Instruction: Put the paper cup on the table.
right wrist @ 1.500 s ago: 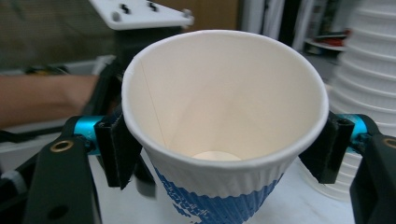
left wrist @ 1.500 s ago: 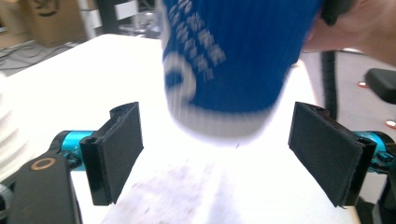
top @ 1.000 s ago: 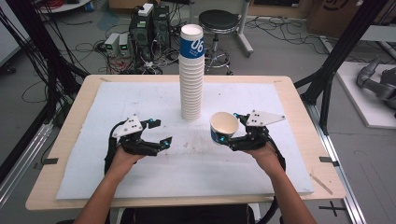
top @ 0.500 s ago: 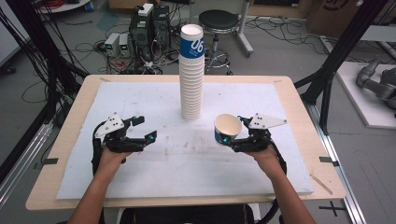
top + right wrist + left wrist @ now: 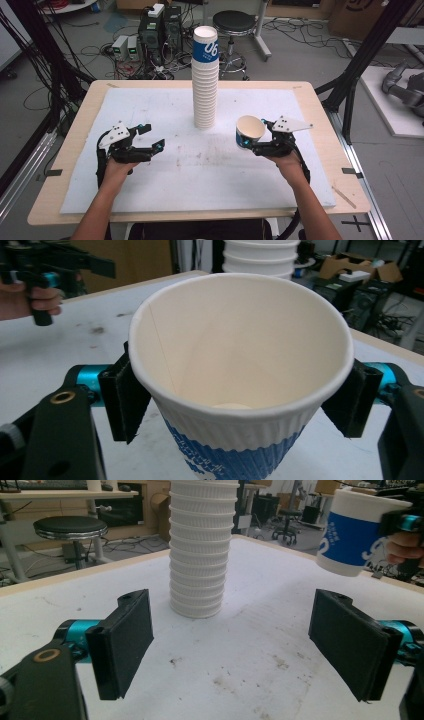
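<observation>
My right gripper (image 5: 252, 144) is squeezing a paper cup (image 5: 250, 132) from both sides, and the cup hangs above the white mat (image 5: 200, 165), to the right of the tall cup stack (image 5: 205, 80). My left gripper (image 5: 150, 142) is wide open with nothing between its jaws, low over the left part of the mat.

From the high view I cannot see how the pads touch the cup, because the cup covers them. The right gripper view shows it well: a black pad presses on each side just under the rim. That view looks right down into the cup (image 5: 240, 370), but the cup's bottom is cut off at the picture's edge. The stack (image 5: 260, 257) peeks up behind it, with just a few rims to see.

In the left gripper view the stack (image 5: 200, 550) stands straight ahead, but its top is cut off. The held cup (image 5: 357, 532) is up in the right corner, with blue print I cannot read. Only the high view shows the stack's blue top cup.
</observation>
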Demonstrator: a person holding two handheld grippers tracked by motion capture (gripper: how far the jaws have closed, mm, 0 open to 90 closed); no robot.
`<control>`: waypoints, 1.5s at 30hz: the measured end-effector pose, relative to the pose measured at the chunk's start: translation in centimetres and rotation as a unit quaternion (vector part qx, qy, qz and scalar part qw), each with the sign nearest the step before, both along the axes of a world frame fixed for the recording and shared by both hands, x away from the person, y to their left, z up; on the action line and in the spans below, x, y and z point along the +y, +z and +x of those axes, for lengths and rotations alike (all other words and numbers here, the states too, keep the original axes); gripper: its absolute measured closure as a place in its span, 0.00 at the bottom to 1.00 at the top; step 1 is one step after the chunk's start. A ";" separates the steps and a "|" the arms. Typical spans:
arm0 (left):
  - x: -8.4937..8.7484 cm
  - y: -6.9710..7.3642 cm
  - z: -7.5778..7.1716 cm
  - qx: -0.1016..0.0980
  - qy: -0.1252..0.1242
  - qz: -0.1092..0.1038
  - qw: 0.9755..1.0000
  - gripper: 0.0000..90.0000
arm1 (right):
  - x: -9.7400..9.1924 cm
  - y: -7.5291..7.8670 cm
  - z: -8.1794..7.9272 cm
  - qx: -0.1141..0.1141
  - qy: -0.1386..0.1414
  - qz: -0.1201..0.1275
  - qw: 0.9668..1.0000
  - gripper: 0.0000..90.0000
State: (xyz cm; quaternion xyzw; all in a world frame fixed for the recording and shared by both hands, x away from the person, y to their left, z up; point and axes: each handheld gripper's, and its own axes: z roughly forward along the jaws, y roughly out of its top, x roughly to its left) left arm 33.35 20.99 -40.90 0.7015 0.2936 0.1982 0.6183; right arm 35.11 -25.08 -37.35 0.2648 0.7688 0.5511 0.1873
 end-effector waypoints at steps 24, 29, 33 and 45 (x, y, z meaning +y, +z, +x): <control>0.8 -0.5 -0.2 0.009 0.010 -0.003 1.000 0.20 | -0.7 -4.5 6.1 0.088 -0.130 -0.039 0.987 0.25; 0.9 -0.7 -0.2 0.015 0.012 -0.001 1.000 0.20 | -0.9 -5.1 5.6 0.092 -0.136 -0.039 0.986 0.24; 0.8 -0.7 -0.2 0.019 0.012 -0.001 1.000 0.20 | -1.3 -5.3 5.2 0.105 -0.130 -0.034 0.985 0.21; 0.8 -0.8 -0.2 0.022 0.013 -0.001 1.000 0.20 | -1.5 -5.3 3.6 0.110 -0.106 -0.063 0.986 0.21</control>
